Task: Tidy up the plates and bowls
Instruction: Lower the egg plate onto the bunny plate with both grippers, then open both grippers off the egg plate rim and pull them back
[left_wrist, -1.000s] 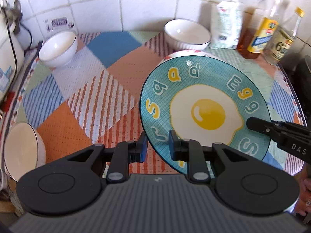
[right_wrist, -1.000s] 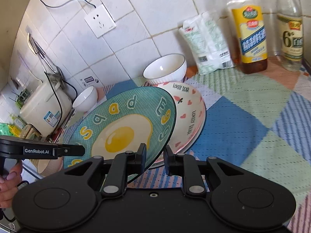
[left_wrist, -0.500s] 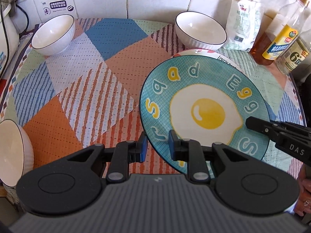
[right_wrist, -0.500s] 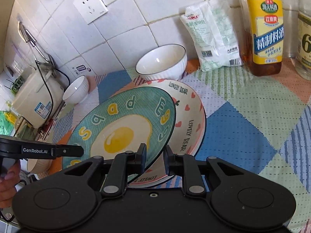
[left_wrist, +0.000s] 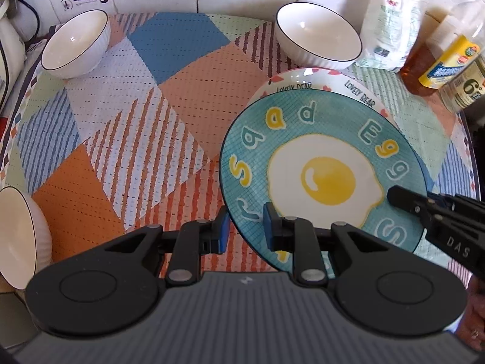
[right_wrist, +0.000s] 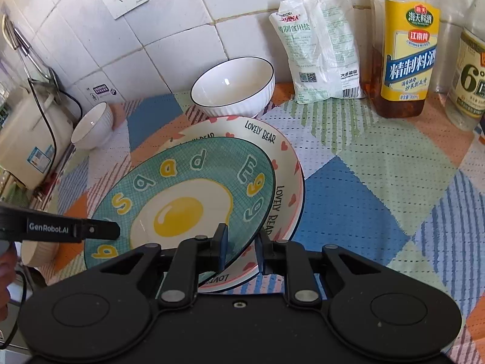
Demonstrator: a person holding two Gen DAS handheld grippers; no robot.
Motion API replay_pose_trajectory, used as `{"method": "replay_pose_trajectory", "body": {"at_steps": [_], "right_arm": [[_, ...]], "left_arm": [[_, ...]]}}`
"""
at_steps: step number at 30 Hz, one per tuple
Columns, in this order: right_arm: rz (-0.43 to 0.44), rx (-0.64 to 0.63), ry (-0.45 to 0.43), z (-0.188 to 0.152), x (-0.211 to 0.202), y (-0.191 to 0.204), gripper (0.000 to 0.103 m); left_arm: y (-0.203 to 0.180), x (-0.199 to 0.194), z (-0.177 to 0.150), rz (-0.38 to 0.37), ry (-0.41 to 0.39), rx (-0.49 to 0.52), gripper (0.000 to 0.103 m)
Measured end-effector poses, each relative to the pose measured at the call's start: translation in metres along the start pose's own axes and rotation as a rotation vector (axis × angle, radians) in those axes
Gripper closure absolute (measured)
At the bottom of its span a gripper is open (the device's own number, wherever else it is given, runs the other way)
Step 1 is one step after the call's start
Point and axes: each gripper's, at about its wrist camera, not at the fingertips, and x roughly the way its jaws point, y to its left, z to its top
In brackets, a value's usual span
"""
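While the egg plate (left_wrist: pixel 321 163) hangs tilted just above the bear plate (right_wrist: pixel 282 163) at the mat's far right, level it and lower both rims together. Left gripper (left_wrist: pixel 244 230) and right gripper (right_wrist: pixel 241 247) each stand clamped on opposite near edges of its rim.

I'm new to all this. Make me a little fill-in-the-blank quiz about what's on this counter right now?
1. The round teal plate has a fried ____ painted on it.
2. Both claws, the left claw and the right claw, grip that plate's ____.
3. Under it lies the white heart-patterned plate lettered "Lovely ____".
4. The white ribbed bowl behind the plates is ____.

Missing words: egg; rim; Bear; empty
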Motion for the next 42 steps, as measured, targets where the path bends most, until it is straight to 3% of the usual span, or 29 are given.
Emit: {"method": "replay_pose_trajectory", "body": {"at_steps": [7,11,15,22,31,36,39,42], "right_arm": [[-0.143,-0.02,0.061,0.004,0.003,0.012,0.073],[-0.178,-0.058,0.083,0.001,0.009,0.016,0.067],[-0.192,-0.041,0.067,0.001,0.012,0.013,0.065],[-0.272,-0.194,0.033,0.001,0.02,0.028,0.059],[-0.354,-0.254,-0.032,-0.003,0.025,0.037,0.06],[-0.383,-0.206,-0.067,-0.007,0.017,0.038,0.06],[-0.341,-0.124,-0.12,-0.013,0.0,0.037,0.06],[-0.304,-0.039,-0.073,-0.023,-0.009,0.039,0.06]], "left_arm": [[-0.009,0.008,0.002,-0.013,0.08,-0.014,0.082],[-0.019,0.009,-0.001,0.028,0.062,0.012,0.082],[-0.019,0.009,-0.003,0.024,0.052,-0.004,0.082],[-0.017,0.01,-0.004,0.013,0.034,-0.055,0.084],[-0.021,0.002,-0.008,0.03,0.022,-0.042,0.086],[-0.017,-0.008,-0.013,0.021,-0.016,-0.015,0.086],[-0.011,-0.016,-0.016,0.004,-0.039,0.007,0.086],[-0.003,-0.022,-0.018,-0.01,-0.056,0.032,0.086]]}}
